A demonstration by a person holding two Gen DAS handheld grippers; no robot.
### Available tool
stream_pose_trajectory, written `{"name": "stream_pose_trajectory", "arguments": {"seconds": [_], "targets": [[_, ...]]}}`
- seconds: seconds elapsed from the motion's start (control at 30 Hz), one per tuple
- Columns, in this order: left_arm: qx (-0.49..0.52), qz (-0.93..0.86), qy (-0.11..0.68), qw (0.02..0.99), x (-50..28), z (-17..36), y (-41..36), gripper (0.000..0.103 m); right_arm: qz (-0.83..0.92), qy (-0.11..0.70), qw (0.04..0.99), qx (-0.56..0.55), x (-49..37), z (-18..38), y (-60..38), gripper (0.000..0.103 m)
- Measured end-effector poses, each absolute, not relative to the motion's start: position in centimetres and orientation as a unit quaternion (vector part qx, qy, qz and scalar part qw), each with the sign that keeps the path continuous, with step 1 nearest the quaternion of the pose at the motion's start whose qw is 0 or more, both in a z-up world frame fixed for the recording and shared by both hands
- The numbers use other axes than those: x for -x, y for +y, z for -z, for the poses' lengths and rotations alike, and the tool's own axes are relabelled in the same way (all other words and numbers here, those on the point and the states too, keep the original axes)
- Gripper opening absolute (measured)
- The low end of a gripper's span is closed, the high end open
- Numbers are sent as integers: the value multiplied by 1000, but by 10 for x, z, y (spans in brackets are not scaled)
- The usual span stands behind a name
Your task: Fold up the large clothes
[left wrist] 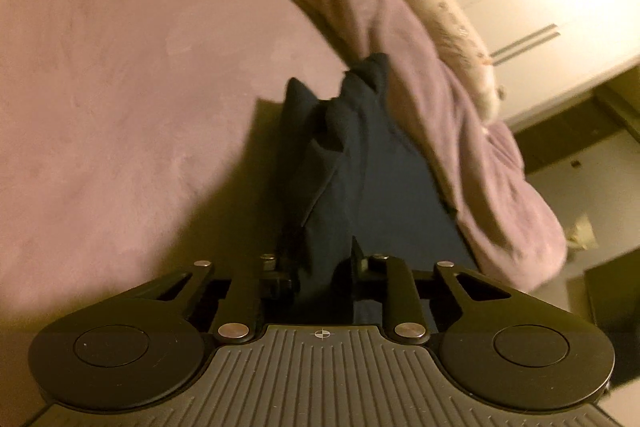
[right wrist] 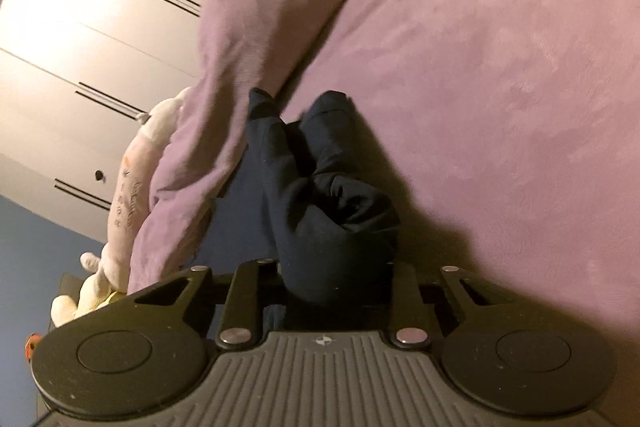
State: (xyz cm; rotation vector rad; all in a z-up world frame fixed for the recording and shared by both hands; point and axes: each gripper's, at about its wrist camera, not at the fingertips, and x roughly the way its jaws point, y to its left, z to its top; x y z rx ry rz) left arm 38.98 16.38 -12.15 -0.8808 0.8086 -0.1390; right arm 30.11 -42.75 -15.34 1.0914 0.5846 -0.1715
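**Both grippers pinched on navy garment: slip and snag risks**

Left gripper (left wrist: pixel 324 267): jaws drawn in on a gathered edge of the dark navy garment (left wrist: pixel 356 163); cloth fills the gap between them, so I read it as a pinch. Right gripper (right wrist: pixel 336 279): same, jaws closed on a thick bunched wad of the garment (right wrist: pixel 320 187).

Garment location: trails forward from both grippers onto the mauve bedspread (left wrist: pixel 120 87), crumpled, far end just beside the mauve pillow (right wrist: pixel 248 27). Which part of the garment each gripper holds I cannot tell.

Risks, judged:
- Right grip is on several bunched layers; outer layers may slide free once weight comes on.
- Folds are tangled, so lifting may not spread the cloth flat and any fold would be crooked.
- Far end may drag against the pillow or the plush toy (right wrist: pixel 132 187) behind it.
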Motion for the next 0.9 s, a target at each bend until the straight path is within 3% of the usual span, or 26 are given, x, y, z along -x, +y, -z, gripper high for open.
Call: {"name": "stream_pose_trajectory", "arguments": {"seconds": [0.2,0.43,0.6,0.77,0.9], "targets": [[410,124,380,820,-318,98,176,19,58,288,822,-488,-233,133,-435,23],[395,130,433,800,-197,108,189,20,66,342,811,-469,-88,132,-430,24],[353,64,463,810,-174,118,186,39,78,362,813,-449,-54,127,-434,40],[250,19,414,875,-170,74,160,44,115,342,852,-379,-56,94,-425,48],[184,17,395,900,-168,57,136,47,153,294,894,-302,-50,68,-415,49]]}}
